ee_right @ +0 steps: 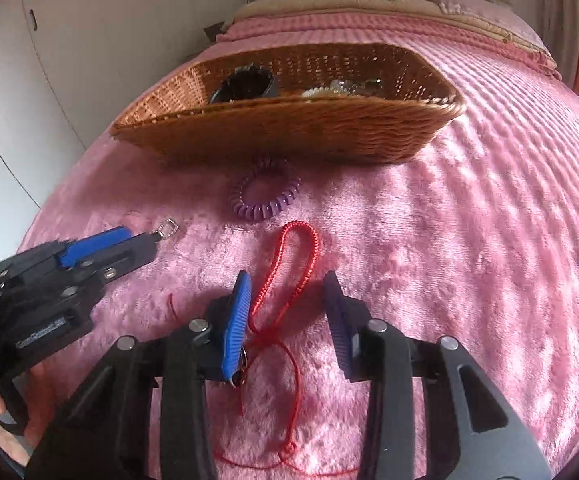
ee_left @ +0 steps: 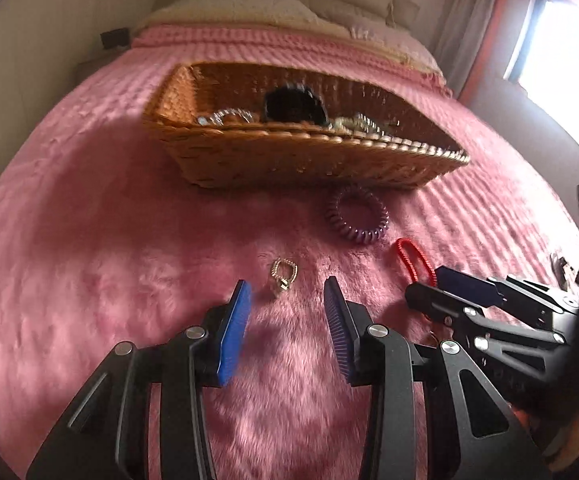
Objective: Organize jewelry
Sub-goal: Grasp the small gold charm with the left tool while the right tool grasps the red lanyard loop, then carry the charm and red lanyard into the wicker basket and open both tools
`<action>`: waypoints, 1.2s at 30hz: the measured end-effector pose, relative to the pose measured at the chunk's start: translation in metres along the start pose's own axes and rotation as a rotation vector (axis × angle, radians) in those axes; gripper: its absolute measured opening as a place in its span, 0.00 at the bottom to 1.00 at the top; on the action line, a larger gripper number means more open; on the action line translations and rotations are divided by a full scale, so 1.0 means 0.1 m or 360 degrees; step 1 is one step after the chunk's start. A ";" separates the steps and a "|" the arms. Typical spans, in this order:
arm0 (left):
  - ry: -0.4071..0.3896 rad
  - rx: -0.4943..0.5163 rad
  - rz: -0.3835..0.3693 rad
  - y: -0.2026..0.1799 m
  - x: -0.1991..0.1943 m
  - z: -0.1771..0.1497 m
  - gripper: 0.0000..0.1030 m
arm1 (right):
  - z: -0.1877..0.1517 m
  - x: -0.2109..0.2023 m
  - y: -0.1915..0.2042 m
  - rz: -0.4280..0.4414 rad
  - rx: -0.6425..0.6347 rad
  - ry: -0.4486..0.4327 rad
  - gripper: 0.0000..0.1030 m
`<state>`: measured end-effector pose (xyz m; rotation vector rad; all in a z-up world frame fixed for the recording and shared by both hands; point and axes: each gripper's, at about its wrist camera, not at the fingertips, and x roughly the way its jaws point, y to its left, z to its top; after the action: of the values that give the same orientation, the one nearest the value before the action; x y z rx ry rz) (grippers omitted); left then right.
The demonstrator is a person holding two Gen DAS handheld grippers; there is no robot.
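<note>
Pink ribbed blanket (ee_left: 89, 280), brown woven basket (ee_left: 289, 160), red cord (ee_right: 301, 248).

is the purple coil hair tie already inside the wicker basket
No, the purple coil hair tie lies on the pink blanket just in front of the wicker basket, outside its near wall.

Left gripper (ee_left: 287, 292), right gripper (ee_right: 287, 286): jaws apart (tilted down).
</note>
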<state>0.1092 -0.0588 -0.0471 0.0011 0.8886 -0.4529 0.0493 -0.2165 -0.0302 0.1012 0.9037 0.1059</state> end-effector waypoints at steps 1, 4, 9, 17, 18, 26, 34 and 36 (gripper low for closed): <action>0.0024 0.0018 0.0012 -0.02 0.05 0.00 0.29 | 0.01 0.02 0.02 -0.0013 -0.0011 0.0008 0.32; 0.0038 0.0056 0.0066 -0.07 0.11 0.02 0.08 | 0.00 0.02 0.04 -0.0019 -0.0036 0.0008 0.10; -0.0010 -0.0009 0.0013 0.02 0.03 -0.03 0.07 | -0.04 -0.06 -0.08 0.0022 0.0048 -0.0028 0.03; -0.0046 -0.0088 -0.0020 0.09 -0.12 -0.13 0.07 | -0.04 -0.33 -0.32 0.0077 0.0141 -0.0086 0.03; -0.0044 -0.0093 -0.0018 0.09 -0.13 -0.14 0.07 | -0.04 -0.41 -0.37 0.0076 0.0146 -0.0103 0.03; -0.0066 -0.0140 -0.0003 0.08 -0.23 -0.30 0.07 | -0.08 -0.75 -0.60 0.0163 0.0153 -0.0125 0.03; -0.0084 -0.0076 0.0048 0.01 -0.22 -0.35 0.07 | -0.21 -0.26 -0.79 0.0156 0.0217 0.0064 0.04; -0.0083 -0.0086 0.0034 0.01 -0.22 -0.35 0.07 | -0.23 -0.29 -0.91 0.0241 0.0312 0.0060 0.05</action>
<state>0.0711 -0.0430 -0.0533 -0.0505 0.8482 -0.4073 0.0176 -0.3093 -0.0340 0.3516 0.9423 0.1604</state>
